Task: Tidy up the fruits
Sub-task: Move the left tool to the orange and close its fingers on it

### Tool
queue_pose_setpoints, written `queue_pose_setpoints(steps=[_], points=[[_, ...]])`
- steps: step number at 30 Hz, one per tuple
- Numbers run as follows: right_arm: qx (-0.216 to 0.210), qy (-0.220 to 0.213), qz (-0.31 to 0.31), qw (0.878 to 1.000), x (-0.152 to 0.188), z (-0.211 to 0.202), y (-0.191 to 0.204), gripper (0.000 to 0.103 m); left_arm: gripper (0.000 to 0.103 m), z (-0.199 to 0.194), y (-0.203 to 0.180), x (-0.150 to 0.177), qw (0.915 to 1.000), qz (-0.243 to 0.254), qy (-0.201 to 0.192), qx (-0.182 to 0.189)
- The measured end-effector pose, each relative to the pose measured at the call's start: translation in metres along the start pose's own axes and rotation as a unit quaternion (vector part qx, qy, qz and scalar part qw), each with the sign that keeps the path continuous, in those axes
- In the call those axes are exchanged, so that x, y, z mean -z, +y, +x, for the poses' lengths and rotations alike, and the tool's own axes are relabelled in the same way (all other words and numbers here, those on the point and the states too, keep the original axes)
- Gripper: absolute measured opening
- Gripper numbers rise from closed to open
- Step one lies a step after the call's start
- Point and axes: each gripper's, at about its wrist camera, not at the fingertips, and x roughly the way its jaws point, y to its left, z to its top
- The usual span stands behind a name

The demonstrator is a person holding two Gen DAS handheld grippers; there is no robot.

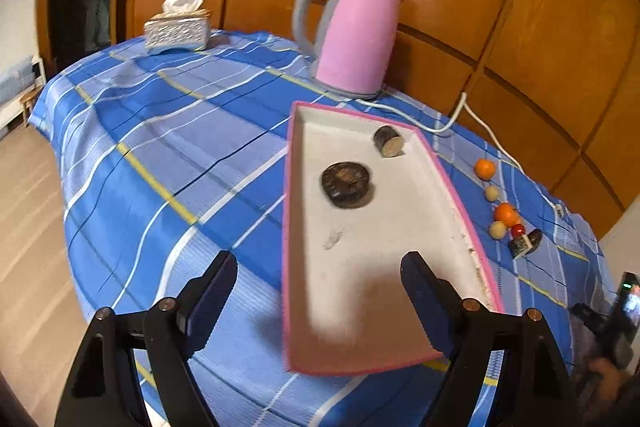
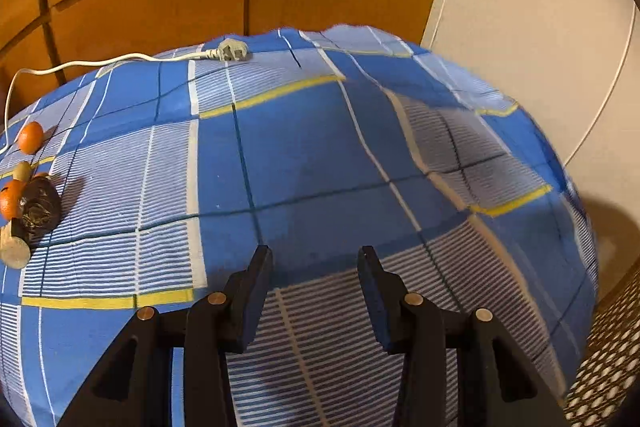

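Now we see the fruits (image 2: 25,195) clustered at the far left edge of the right view, well left of our right claw (image 2: 316,291), which hangs part-open and empty over bare surface (image 2: 320,155).

A shallow rectangular tray with a pink rim and white floor (image 1: 384,299) lies flat on the surface, toward its far edge. On the tray floor rest a dark round flattish fruit (image 1: 346,184) near the middle and a small brown cylindrical piece with a pale cut end (image 1: 388,141) near the far end, apart from each other. Beside the tray's long edge lie loose items in a row: two small oranges (image 1: 485,169) (image 1: 506,214), two pale beige balls (image 1: 491,193) (image 1: 497,229), a small red ball (image 1: 518,229) and a dark brown piece (image 1: 526,244).
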Motion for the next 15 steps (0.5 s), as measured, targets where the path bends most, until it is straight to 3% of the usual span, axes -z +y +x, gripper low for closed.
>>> queue_pose_setpoints(steps=[7, 15], points=[[0.003, -0.009, 0.027, 1.000, 0.004, 0.006, -0.007, 0.064, 0.084, 0.014, -0.046, -0.025, 0.9975, 0.035, 0.015, 0.060], [0.001, -0.013, 0.029, 0.999, 0.004, 0.007, -0.006, 0.064, 0.084, 0.049, -0.107, -0.056, 0.9895, 0.053, 0.057, 0.122]])
